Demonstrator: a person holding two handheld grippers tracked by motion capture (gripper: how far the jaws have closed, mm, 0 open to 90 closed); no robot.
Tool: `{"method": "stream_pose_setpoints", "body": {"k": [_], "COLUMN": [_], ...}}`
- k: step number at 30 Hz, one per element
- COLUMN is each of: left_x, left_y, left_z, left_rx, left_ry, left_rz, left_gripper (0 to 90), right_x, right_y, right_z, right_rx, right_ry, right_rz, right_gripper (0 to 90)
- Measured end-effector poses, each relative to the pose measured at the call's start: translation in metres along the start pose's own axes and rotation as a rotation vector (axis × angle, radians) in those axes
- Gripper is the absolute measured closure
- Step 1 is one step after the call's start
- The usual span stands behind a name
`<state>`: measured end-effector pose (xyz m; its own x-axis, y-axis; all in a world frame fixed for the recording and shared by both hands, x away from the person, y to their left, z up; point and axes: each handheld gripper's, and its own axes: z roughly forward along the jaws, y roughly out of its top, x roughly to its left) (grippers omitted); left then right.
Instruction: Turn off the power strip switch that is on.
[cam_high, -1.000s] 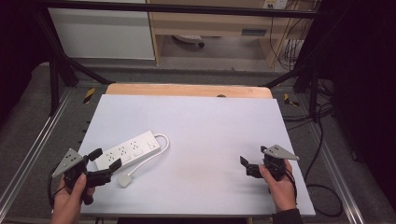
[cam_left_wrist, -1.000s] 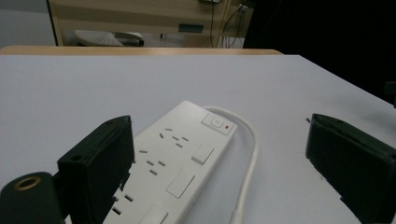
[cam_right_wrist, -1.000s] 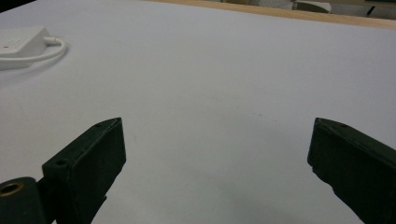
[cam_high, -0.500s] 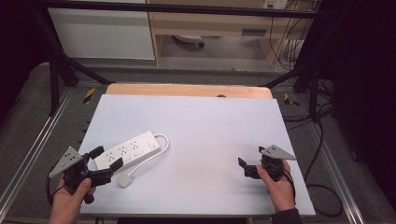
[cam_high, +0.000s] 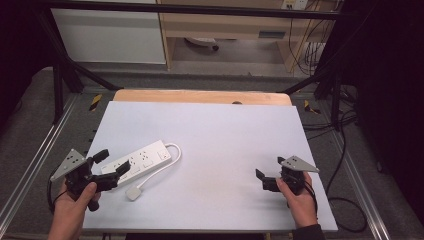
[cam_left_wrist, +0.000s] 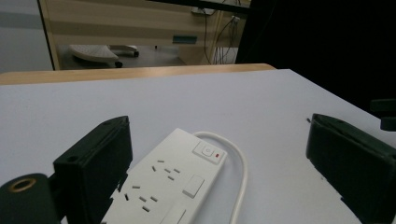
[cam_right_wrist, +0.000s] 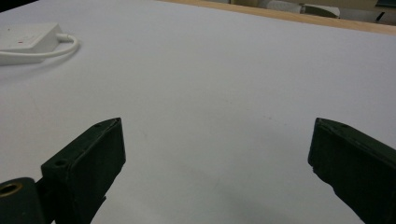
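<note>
White strip (cam_high: 136, 161) lies near the tabletop's (cam_high: 225, 135) left front corner, cable (cam_high: 162, 162) looping beside it. My left gripper (cam_left_wrist: 219, 158) straddles its near end, jaws apart; I'd centre, then close gently (plastic slips). Right gripper (cam_high: 267, 180) hovers spread, empty.

Table (cam_high: 210, 130) mostly bare: the whole middle, far half and right side are open white surface, free to pass. Only obstacles sit near-left: a white power strip (cam_high: 137, 161) lying diagonally, its cord (cam_high: 167, 159) looping off its far-right end and trailing back toward the near edge to a plug (cam_high: 133, 193). Left gripper (cam_high: 111, 164) has its jaws spread wide around the strip's near end. Right gripper (cam_high: 264, 179) is near-right, jaws wide apart over bare table, nothing between them.
</note>
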<state>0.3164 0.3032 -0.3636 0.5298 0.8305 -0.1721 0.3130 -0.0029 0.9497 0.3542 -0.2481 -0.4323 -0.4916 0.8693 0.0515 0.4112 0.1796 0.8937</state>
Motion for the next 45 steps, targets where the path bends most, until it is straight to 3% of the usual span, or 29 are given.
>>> {"method": "stream_pose_setpoints", "body": {"k": [5,13,20,34,37,41,45], "left_x": [0.002,0.000,0.002,-0.012,-0.012,-0.009,-0.003], "left_y": [0.002,0.009,0.018,0.028,0.027,0.023,0.019], "left_z": [0.001,0.001,0.011,0.039,0.044,0.050,0.056], "left_rx": [-0.013,0.010,0.038,0.033,0.035,0.045,0.056], "left_ry": [0.001,-0.011,-0.012,-0.018,-0.016,0.020,0.023], "left_rz": [-0.004,0.024,0.038,0.076,0.077,0.072,0.050], "left_gripper": [6.9,7.0,9.1,28.4,36.2,39.9,45.9], "right_x": [0.001,-0.001,0.000,-0.002,-0.002,-0.002,-0.002], "right_y": [0.001,-0.001,0.000,-0.001,-0.002,-0.002,-0.002], "right_z": [0.002,0.000,0.003,0.003,0.004,0.004,0.004], "right_rx": [0.004,0.010,0.018,0.026,0.034,0.034,0.035], "right_ry": [0.004,-0.011,-0.006,-0.003,0.000,-0.002,-0.002], "right_rz": [0.003,0.005,-0.002,0.006,0.007,0.008,0.011], "right_gripper": [4.6,4.7,5.0,5.0,5.0,5.1,5.1]}}
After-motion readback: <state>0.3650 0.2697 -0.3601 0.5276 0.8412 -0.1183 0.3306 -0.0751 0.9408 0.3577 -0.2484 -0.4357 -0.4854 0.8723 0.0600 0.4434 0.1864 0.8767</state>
